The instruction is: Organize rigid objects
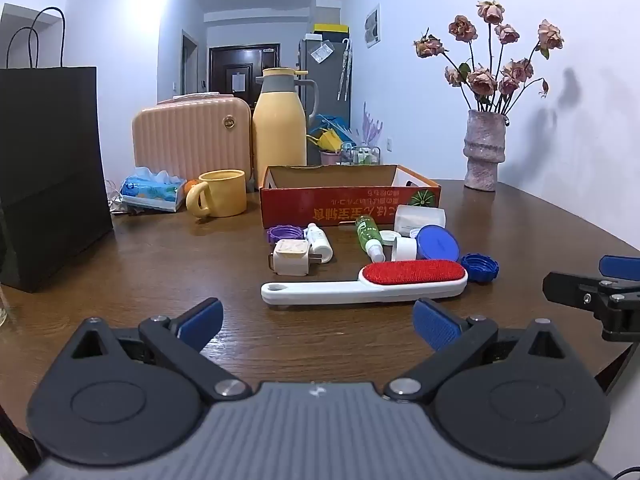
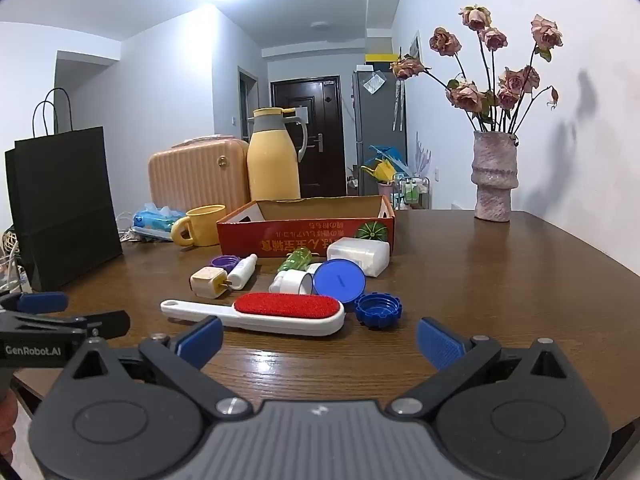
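The left tool [image 1: 318,326] and right tool [image 2: 319,340] are held spread wide above the dark wooden worktop [image 2: 500,288], nothing gripped or touched. Just beyond lies a white-handled lint brush with a red pad [image 2: 256,312], then a blue ridged cap [image 2: 378,309], a cream plug adapter [image 2: 208,282] and a red cardboard box [image 2: 306,236].

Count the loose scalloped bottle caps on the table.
2. A purple cap behind the plug adapter; a blue cap off the lint brush head. Others may hide behind the clutter.
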